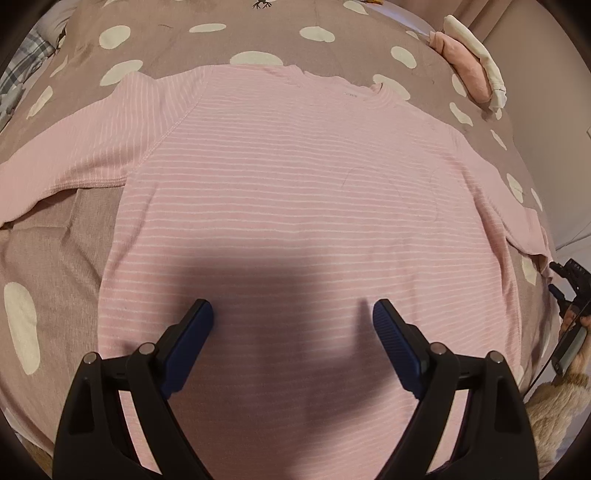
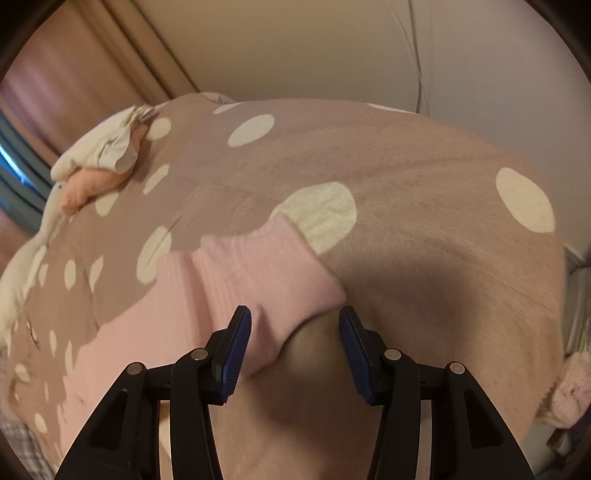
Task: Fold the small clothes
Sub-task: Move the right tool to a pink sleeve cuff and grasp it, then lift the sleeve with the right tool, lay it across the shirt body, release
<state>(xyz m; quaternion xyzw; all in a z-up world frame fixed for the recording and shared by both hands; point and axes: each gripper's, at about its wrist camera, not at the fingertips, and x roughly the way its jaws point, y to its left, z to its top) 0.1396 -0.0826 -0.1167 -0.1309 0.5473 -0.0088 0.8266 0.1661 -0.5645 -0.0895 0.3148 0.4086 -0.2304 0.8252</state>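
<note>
**Pink striped shirt spread flat on the spotted bedspread**

Pink striped shirt (image 1: 295, 192) lies face down and flat across the spotted bedspread (image 1: 258, 33), and I take the shirt as my landmark for everything else.

Nearest to me, my left gripper (image 1: 291, 325) hovers over the shirt's lower body, its blue pads spread wide with nothing between them; its shadow falls on the fabric just beyond.

My right gripper (image 2: 295, 332) is at the shirt's right sleeve. The sleeve cuff (image 2: 273, 273) lies partly between the fingers, close against the left pad (image 2: 236, 354), while the right pad stands clear of it over bare bedspread. I am not pinching the cloth. This view is blurred, so I cannot tell whether the left pad touches the sleeve.

Beyond the shirt's left shoulder, its other sleeve runs out toward the bed's edge. Past the neckline, off to the right, a small pile of folded clothes (image 1: 469, 74), pink and cream, sits on the bedspread near the wall.
</note>
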